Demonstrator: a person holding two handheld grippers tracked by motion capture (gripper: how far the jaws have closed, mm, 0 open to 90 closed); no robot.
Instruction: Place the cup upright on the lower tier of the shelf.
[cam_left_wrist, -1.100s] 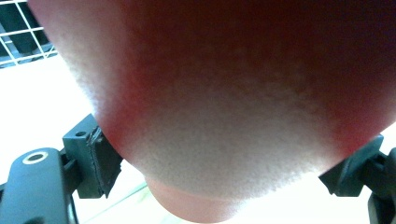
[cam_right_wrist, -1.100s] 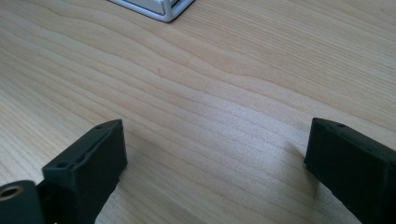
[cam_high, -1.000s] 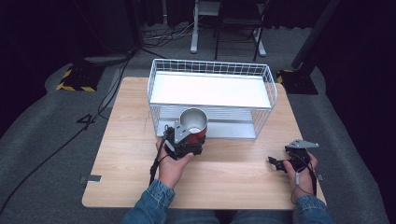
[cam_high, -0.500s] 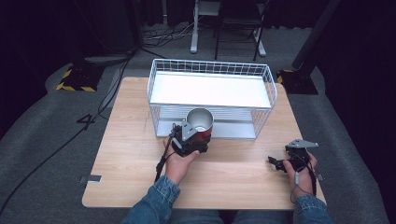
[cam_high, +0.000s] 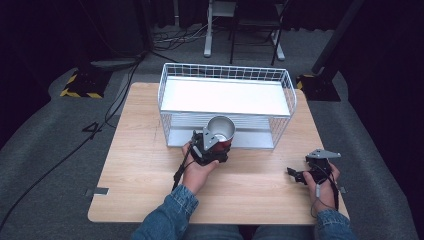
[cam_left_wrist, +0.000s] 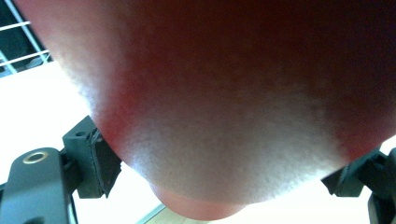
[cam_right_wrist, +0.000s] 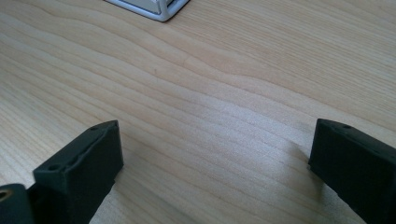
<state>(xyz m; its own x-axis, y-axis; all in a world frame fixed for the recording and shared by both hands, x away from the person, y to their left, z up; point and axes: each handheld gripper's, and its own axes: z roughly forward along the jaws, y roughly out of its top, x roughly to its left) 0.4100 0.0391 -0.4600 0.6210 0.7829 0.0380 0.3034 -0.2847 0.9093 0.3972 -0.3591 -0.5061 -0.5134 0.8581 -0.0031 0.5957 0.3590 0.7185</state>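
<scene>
High view: left gripper (cam_high: 216, 145) clamps red cup (cam_high: 220, 131) before wire basket (cam_high: 225, 105); right gripper (cam_high: 300, 176) spread, empty.

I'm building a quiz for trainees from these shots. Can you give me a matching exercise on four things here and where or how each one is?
Things:
1. red metal cup with silver inside
2. white wire basket
3. right gripper
4. light wooden table

States:
A. open, low over bare wood
B. carries the basket
C. clamped in the left gripper
D. stands at the table's far side

Pairs: 1-C, 2-D, 3-A, 4-B
</scene>
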